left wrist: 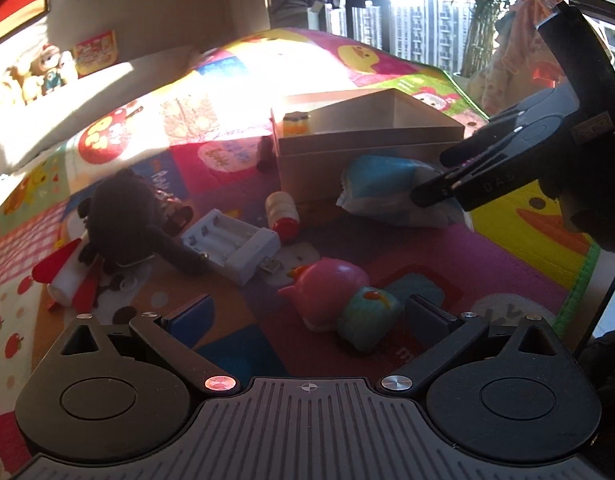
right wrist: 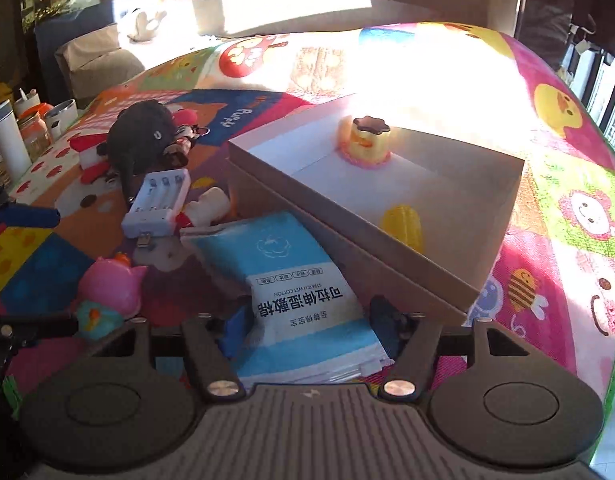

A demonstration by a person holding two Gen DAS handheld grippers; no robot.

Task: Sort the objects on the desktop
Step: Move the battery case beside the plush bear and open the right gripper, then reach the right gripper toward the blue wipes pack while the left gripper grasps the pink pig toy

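My left gripper [left wrist: 307, 314] is open wide just above the play mat, and a pink squishy toy [left wrist: 331, 288] joined to a teal one [left wrist: 367, 320] lies between its fingertips, untouched. My right gripper [right wrist: 309, 322] straddles a blue pack of wet cotton wipes [right wrist: 291, 280], with its pads against both long edges. That pack [left wrist: 387, 188] leans on the open cardboard box [right wrist: 347, 216]. Inside the box sit a yellow pudding toy [right wrist: 365, 142] and a yellow ribbed piece [right wrist: 403, 226].
On the mat lie a white battery charger [left wrist: 231, 244], a black plush [left wrist: 123, 220], a red and white rocket toy [left wrist: 67, 276] and a small white and red bottle toy [left wrist: 283, 212]. Cups and jars [right wrist: 11, 140] crowd the left edge. Dolls stand on a far ledge.
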